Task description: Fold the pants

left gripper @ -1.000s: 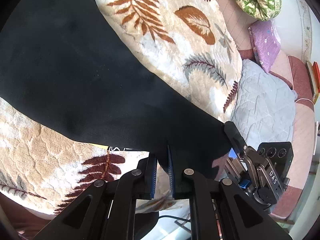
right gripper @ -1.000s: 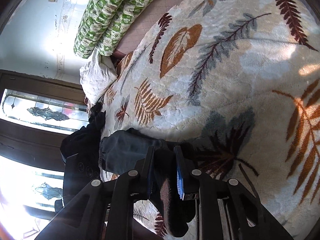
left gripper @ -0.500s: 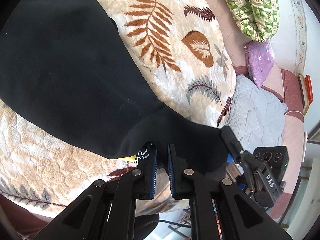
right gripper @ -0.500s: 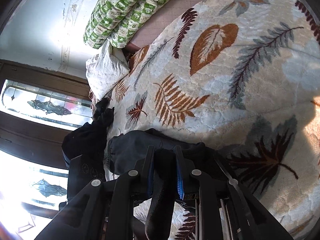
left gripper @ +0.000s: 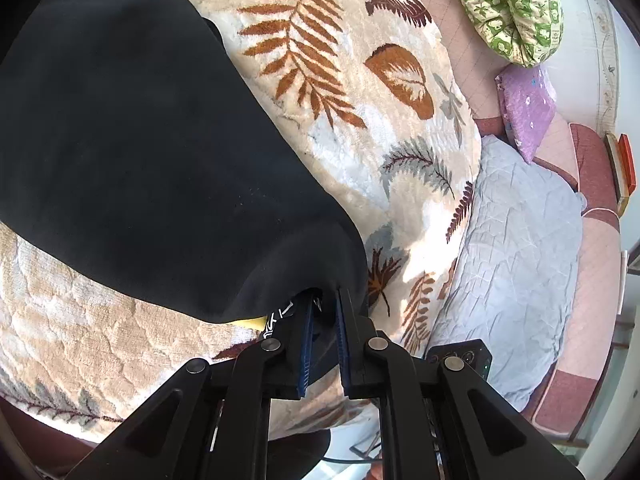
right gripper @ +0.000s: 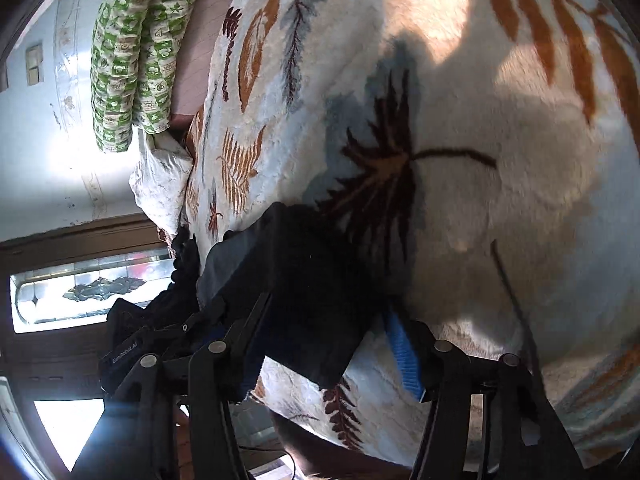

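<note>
Midway through folding, my left tool [left gripper: 322, 336] is clamped on the black pants [left gripper: 132, 152] spread over the leaf-patterned bed blanket [left gripper: 360, 92], while my right tool [right gripper: 332, 344] is opening around their near end; further folds remain.

Both tools are matte black: the left gripper [left gripper: 323, 322] and right gripper [right gripper: 332, 344] have angular linkage arms, round silver pivot screws, and ribbed blue finger pads [right gripper: 404, 354].
</note>
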A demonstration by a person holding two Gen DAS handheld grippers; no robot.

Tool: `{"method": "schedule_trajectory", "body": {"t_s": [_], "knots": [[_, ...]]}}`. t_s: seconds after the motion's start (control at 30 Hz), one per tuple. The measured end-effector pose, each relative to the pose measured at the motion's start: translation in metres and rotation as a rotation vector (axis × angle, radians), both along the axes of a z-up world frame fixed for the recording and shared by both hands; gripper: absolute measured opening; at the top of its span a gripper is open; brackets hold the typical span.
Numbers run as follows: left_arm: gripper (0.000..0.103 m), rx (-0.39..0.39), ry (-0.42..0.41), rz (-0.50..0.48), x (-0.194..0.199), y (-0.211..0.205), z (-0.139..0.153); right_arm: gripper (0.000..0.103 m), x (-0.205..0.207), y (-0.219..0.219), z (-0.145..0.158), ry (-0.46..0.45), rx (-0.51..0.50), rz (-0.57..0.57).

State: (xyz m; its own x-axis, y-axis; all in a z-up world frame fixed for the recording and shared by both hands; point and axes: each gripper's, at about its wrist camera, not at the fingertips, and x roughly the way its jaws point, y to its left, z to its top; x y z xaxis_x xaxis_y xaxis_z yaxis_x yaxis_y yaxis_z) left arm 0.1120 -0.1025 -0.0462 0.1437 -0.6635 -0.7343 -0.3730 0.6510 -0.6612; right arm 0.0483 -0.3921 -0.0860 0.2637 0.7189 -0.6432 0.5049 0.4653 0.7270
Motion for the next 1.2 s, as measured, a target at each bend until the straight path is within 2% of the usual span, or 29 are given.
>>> {"method": "schedule_trajectory", "body": {"t_s": [0.1, 0.23, 0.3, 0.33, 0.37, 0.4, 0.43, 0.47, 0.57, 0.77, 0.9, 0.93, 1.0, 1.03, 1.13, 1.2], "knots": [[0.009, -0.003, 0.012, 0.007, 0.001, 0.001, -0.003, 0.067, -0.002, 0.006, -0.010, 0.030, 0.057, -0.067], [0.009, -0.004, 0.019, 0.018, 0.002, 0.002, -0.005, 0.092, 0.009, 0.015, -0.016, 0.063, 0.098, -0.194], [0.009, 0.000, 0.019, 0.023, 0.002, 0.001, -0.005, 0.095, 0.015, 0.022, -0.016, 0.051, 0.103, -0.226], [0.009, 0.000, 0.019, 0.024, 0.002, 0.002, -0.005, 0.089, 0.017, 0.025, -0.015, 0.030, 0.099, -0.235], [0.010, 0.002, 0.018, 0.024, 0.002, 0.001, -0.005, 0.069, 0.018, 0.027, -0.013, 0.003, 0.090, -0.242], [0.010, 0.005, 0.017, 0.023, 0.002, 0.002, -0.005, 0.057, 0.020, 0.028, -0.014, -0.022, 0.096, -0.237], [0.010, 0.007, 0.017, 0.024, 0.002, 0.002, -0.005, 0.036, 0.020, 0.029, -0.018, -0.027, 0.121, -0.225], [0.010, 0.002, 0.019, 0.021, 0.002, 0.001, -0.005, 0.030, 0.018, 0.027, -0.022, -0.018, 0.130, -0.223], [0.011, 0.004, 0.028, 0.002, 0.001, -0.010, -0.008, 0.024, 0.012, 0.015, -0.021, -0.044, 0.116, -0.214], [0.014, 0.009, 0.066, -0.054, 0.003, -0.044, -0.022, 0.021, 0.025, -0.020, 0.013, -0.150, 0.003, -0.180], [0.019, 0.062, 0.083, -0.069, 0.006, -0.062, -0.032, 0.021, 0.043, -0.025, 0.018, -0.149, -0.108, -0.071], [0.021, 0.068, 0.088, -0.069, 0.005, -0.066, -0.035, 0.023, 0.046, -0.025, 0.016, -0.143, -0.131, -0.051], [0.032, 0.082, 0.099, -0.069, 0.001, -0.073, -0.039, 0.025, 0.051, -0.025, 0.011, -0.123, -0.166, -0.008], [0.033, 0.084, 0.099, -0.065, -0.002, -0.075, -0.039, 0.027, 0.051, -0.027, 0.009, -0.118, -0.183, -0.007], [0.034, 0.087, 0.100, -0.053, -0.010, -0.079, -0.037, 0.040, 0.049, -0.034, 0.008, -0.110, -0.218, 0.022], [0.044, 0.085, 0.109, -0.038, -0.015, -0.083, -0.035, 0.047, 0.046, -0.040, 0.010, -0.111, -0.258, 0.038]]}}
